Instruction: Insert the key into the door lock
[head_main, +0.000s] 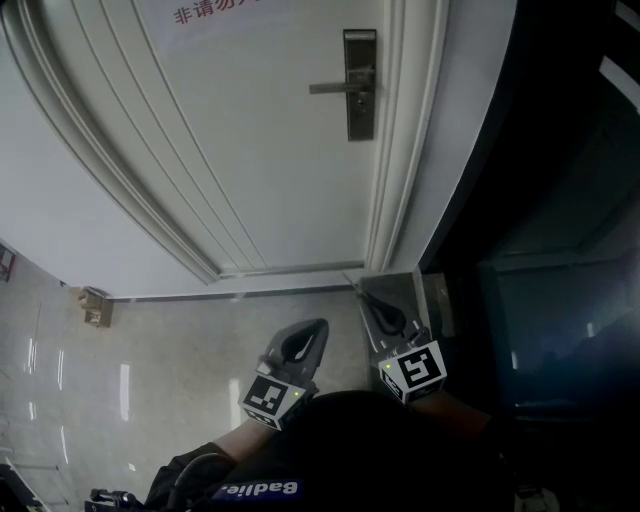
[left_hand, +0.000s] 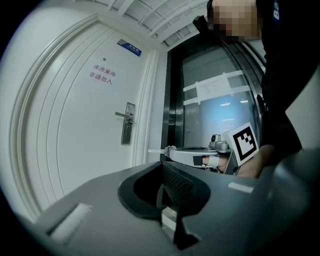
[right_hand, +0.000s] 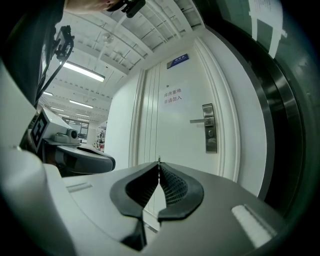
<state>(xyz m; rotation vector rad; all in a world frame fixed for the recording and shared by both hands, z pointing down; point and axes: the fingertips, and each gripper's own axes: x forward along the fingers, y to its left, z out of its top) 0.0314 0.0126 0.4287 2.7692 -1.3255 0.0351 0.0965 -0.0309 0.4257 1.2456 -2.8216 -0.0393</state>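
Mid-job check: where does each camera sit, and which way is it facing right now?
Head view: on the person's head, steeply down at door, floor, left gripper, right gripper, dark top.
Left gripper view: on that gripper, facing the door; right gripper holding the key shows.
Right gripper view: on that gripper, facing the door; left gripper at left.
Shared: all three show the door lock.

One door (head_main: 250, 150), one lock (head_main: 360, 85), one key (left_hand: 156, 149), two claws (left claw (head_main: 318, 326), right claw (head_main: 367, 297)).
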